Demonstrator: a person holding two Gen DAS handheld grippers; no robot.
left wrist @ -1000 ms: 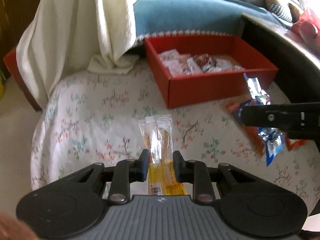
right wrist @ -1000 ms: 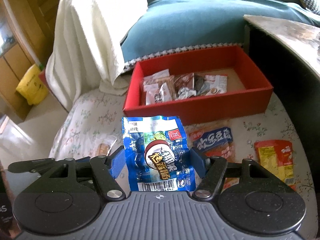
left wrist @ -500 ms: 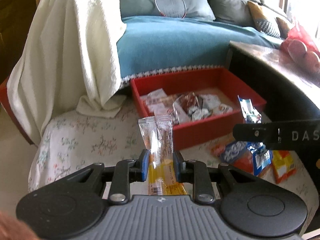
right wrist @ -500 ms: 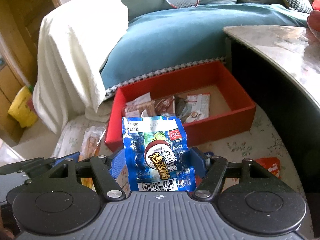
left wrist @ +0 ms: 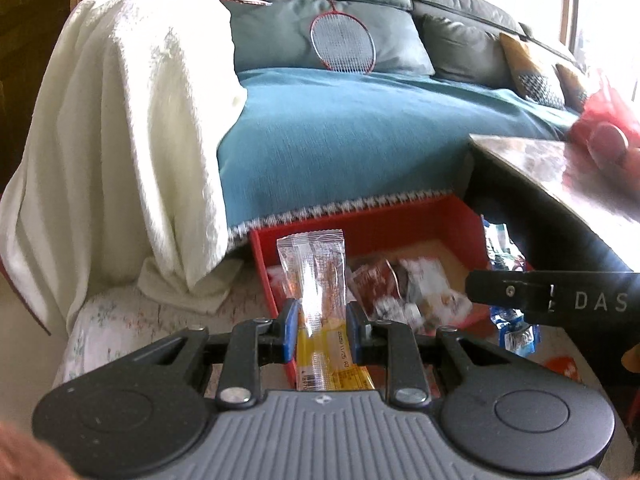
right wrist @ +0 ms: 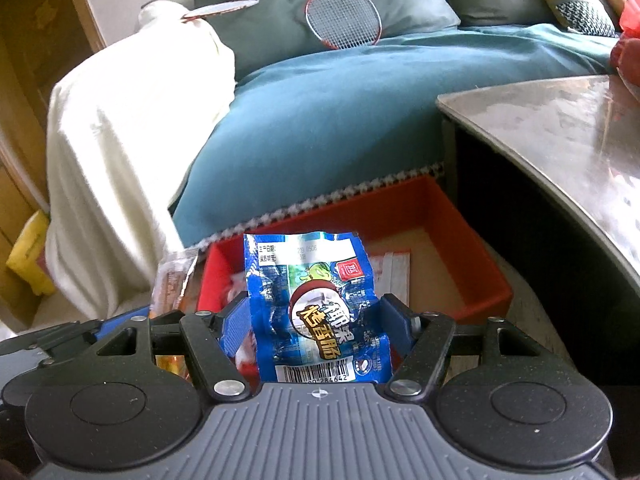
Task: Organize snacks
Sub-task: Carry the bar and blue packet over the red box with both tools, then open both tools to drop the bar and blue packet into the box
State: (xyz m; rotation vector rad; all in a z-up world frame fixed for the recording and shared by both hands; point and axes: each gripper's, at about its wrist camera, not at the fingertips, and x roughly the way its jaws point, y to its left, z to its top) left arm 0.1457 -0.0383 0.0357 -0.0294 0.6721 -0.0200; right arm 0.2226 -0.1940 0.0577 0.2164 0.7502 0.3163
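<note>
While both packets are carried toward the red box [right wrist: 472, 240], we hold each in its own claw. Our left claw [left wrist: 318, 330] is clamped on a narrow clear-and-yellow snack stick [left wrist: 316, 276], which stands upright between the blue pads in front of the box's near left corner. Our right claw [right wrist: 310, 326] is clamped across a wider blue sausage packet [right wrist: 316, 304], likewise upright and raised above the box's near wall. Several wrapped snacks [left wrist: 404, 288] already lie on the box floor, mostly toward its left half; the right half appears bare. We judge the step to be transport before release. Next, each claw should pass over the near wall, tip downward above a bare patch, and part so that the packets fall inside, not onto the flowered cloth [left wrist: 120, 312].
</note>
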